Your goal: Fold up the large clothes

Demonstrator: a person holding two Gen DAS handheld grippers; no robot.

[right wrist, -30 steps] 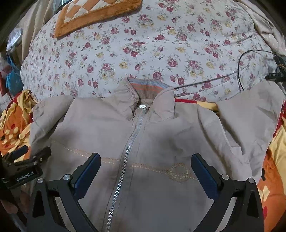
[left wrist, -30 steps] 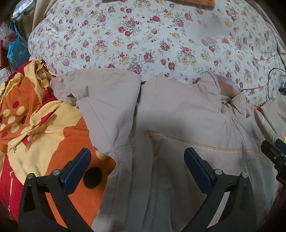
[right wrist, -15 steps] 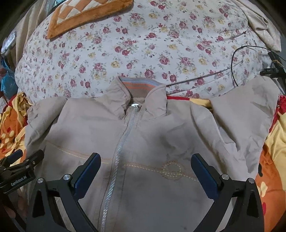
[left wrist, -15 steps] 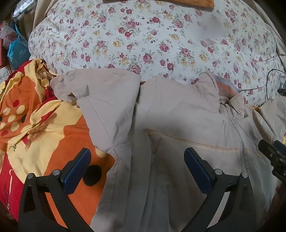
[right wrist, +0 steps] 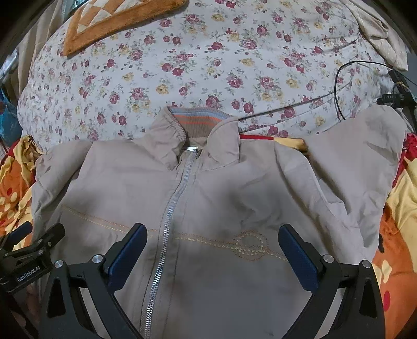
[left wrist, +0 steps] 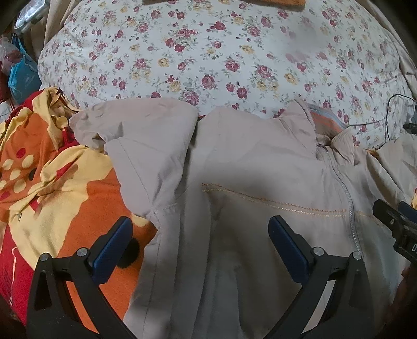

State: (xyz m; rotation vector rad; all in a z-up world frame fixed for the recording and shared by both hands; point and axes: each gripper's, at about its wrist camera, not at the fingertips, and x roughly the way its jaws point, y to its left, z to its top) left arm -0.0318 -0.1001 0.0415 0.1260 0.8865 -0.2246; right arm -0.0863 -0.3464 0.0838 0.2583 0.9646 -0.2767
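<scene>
A beige zip-up jacket (right wrist: 213,193) lies front up on the bed, zipped closed, collar away from me. It also shows in the left wrist view (left wrist: 247,177). Its left sleeve (left wrist: 140,135) is bent near the shoulder; its right sleeve (right wrist: 357,161) spreads out to the right. My left gripper (left wrist: 200,234) is open and empty above the jacket's left side and armpit. My right gripper (right wrist: 212,240) is open and empty above the chest, just right of the zipper (right wrist: 169,221). Each gripper appears at the edge of the other's view.
A floral quilt (right wrist: 208,65) lies beyond the collar. An orange, yellow and red blanket (left wrist: 52,182) lies under and beside the jacket. A black cable (right wrist: 338,86) runs at the far right. An orange-edged cushion (right wrist: 109,20) sits at the back left.
Both grippers have drifted slightly forward and the right one a little left over the jacket. The jacket has not moved. Both grippers stay open.
</scene>
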